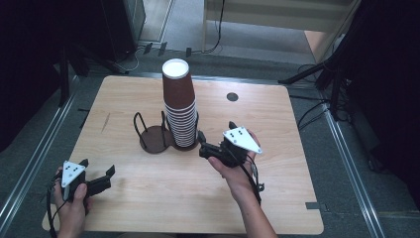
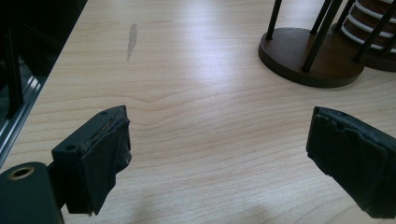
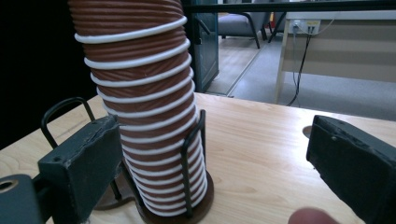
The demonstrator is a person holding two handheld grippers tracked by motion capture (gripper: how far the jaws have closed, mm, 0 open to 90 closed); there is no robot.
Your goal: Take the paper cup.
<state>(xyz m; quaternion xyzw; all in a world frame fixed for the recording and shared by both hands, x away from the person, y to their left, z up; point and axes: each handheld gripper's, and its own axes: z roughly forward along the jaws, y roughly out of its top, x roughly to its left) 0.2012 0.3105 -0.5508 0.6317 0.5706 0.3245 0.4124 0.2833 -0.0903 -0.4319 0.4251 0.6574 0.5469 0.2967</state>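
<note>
A wooden table (image 1: 277, 198) bears a two-ring holder (image 1: 154, 139); cup stack (image 1: 180, 104) inside.

A pale wooden table (image 1: 148, 94) with a small grey smear (image 1: 105, 122) near its left side and a dark round hole (image 1: 232, 96) towards its far right. Beyond it, grey floor (image 1: 183, 29), cables (image 1: 218, 25), black stand legs (image 1: 317, 74) at right, and a light desk (image 3: 336, 42) farther off.

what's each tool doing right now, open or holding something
Left tool: open, holding nothing, over the bare table.
Right tool: open, holding nothing, facing the stack of cups.
</note>
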